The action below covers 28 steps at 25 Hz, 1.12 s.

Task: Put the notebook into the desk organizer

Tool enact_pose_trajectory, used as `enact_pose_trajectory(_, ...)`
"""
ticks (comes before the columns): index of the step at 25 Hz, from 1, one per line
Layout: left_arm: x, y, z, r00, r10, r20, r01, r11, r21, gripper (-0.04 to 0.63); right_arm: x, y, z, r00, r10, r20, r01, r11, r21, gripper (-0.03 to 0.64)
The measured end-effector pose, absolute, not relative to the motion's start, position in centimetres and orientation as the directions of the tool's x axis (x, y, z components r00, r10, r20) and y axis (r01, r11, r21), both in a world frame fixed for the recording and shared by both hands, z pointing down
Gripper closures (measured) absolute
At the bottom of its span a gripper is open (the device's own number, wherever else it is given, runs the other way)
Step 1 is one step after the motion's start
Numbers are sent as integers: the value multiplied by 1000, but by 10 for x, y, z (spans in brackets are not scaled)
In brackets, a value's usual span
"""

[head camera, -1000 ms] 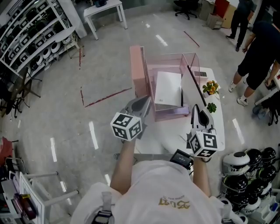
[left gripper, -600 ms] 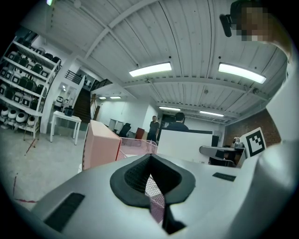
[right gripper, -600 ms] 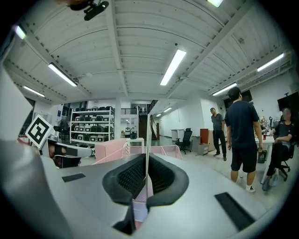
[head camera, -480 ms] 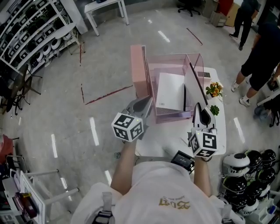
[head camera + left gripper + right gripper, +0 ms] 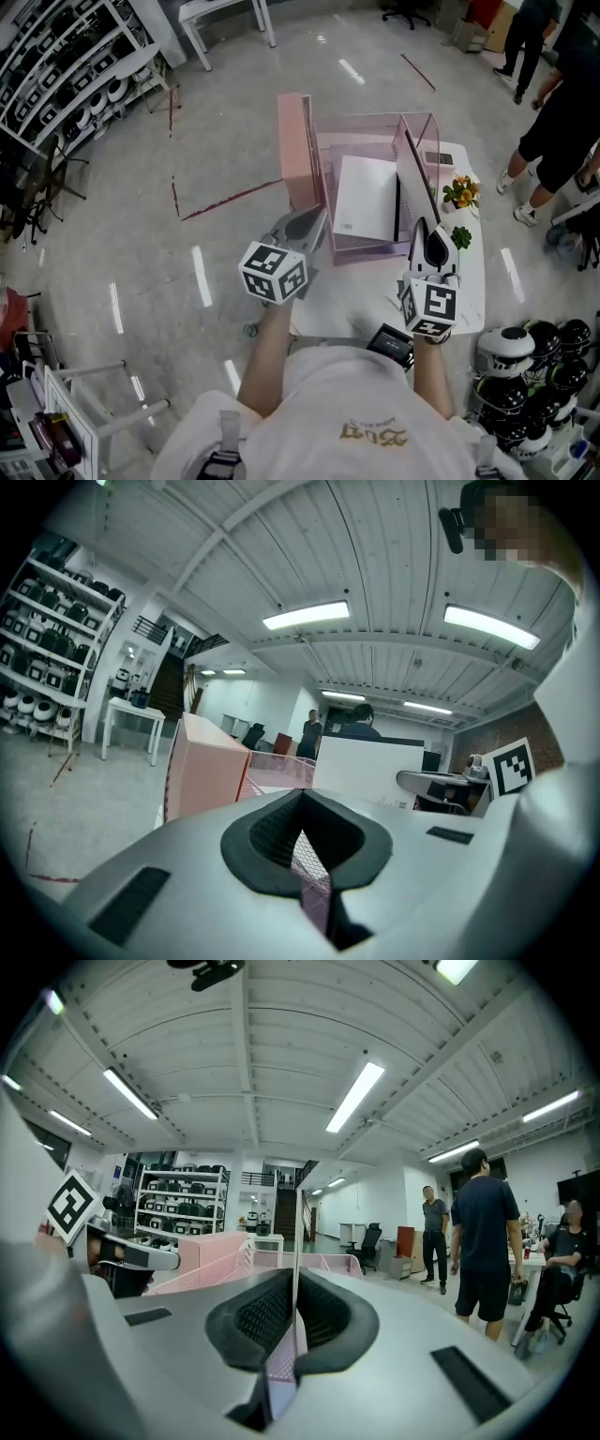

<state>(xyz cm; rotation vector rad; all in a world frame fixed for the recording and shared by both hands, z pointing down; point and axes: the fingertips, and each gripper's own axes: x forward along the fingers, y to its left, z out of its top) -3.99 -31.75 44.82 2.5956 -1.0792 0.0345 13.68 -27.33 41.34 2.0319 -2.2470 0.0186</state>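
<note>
The white notebook [image 5: 366,197] stands leaning inside the pink mesh desk organizer [image 5: 375,124] on the white table [image 5: 469,281]; no gripper touches it. My left gripper [image 5: 307,220] hangs just before the organizer's front left corner, jaws together and empty. Level with it, my right gripper [image 5: 429,232] sits by the front right corner, shut with nothing held. From the left gripper view the notebook [image 5: 366,771] shows beyond the closed left gripper [image 5: 302,846]. In the right gripper view the mesh organizer [image 5: 225,1252] lies ahead of the closed right gripper [image 5: 292,1330].
A pink box [image 5: 294,150] stands against the organizer's left side. Two small potted plants [image 5: 457,190] and a black device [image 5: 389,342] are on the table. People [image 5: 562,103] stand to the right, helmets [image 5: 530,361] lie lower right, and shelving [image 5: 66,66] fills the far left.
Both grippers stay almost where they were, still shut. The notebook has not moved in the organizer. Only the head view has drifted slightly.
</note>
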Motion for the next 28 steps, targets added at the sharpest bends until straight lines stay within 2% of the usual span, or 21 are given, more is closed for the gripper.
enact_pose_trajectory(13,-46,-324,461,702,-696,150,-701,-638,317,579,122,-292,421,-114,-989,99,-983,126,133,597)
enact_pose_trajectory(28,-46,-329,470,695,-701,158,-706,-623,338,578,91,-305,437,-204,-967,152,-948,234,218,595)
